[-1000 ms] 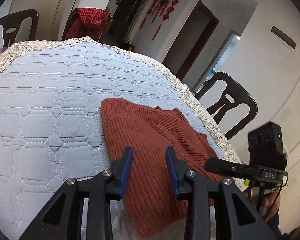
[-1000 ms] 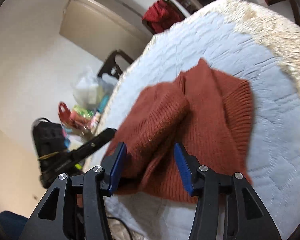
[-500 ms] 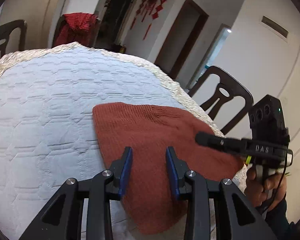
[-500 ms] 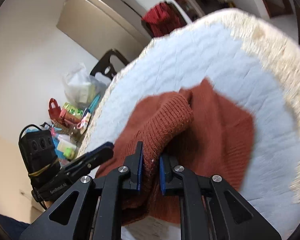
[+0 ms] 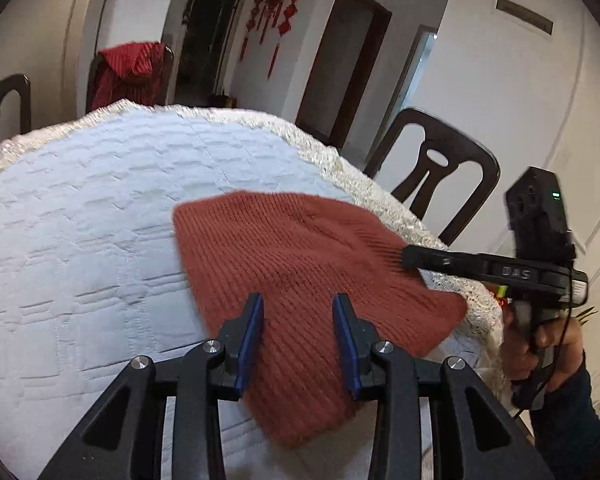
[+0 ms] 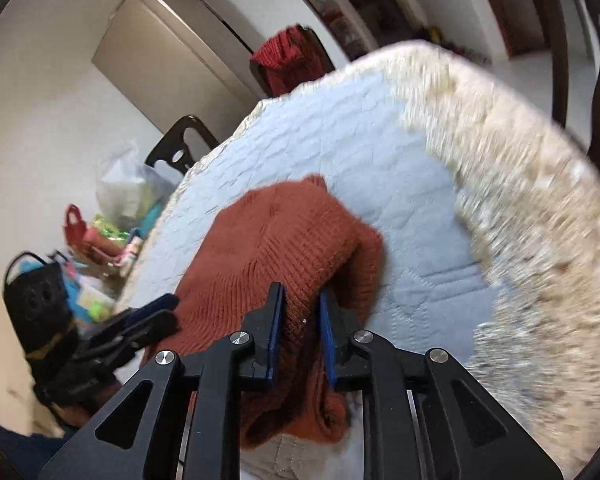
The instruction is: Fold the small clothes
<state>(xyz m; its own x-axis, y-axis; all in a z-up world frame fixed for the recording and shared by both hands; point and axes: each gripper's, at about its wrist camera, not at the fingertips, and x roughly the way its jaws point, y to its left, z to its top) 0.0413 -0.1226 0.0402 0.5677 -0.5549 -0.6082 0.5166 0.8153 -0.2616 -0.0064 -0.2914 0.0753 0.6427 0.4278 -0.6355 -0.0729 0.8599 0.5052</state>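
A rust-red knit sweater [image 5: 300, 264] lies on the quilted white tablecloth [image 5: 80, 220], near the table's right edge. My left gripper [image 5: 298, 320] is open and empty, hovering just above the sweater's near part. My right gripper [image 6: 300, 320] is shut on a bunched fold of the sweater [image 6: 284, 248] and lifts it off the cloth. In the left wrist view the right gripper [image 5: 410, 258] reaches in from the right, its tip at the sweater's right edge. In the right wrist view the left gripper [image 6: 152, 316] shows at the left beside the sweater.
The table has a fringed lace border [image 5: 332, 156]. Dark chairs [image 5: 436, 172] stand around it; one holds a red garment [image 5: 128, 72]. A plastic bag and colourful clutter [image 6: 116, 216] sit beyond the table's far side in the right wrist view.
My right gripper closed on the sweater's fold and pulled it up and over, so the sweater now lies more compact. My left gripper stayed open and shifted slightly.
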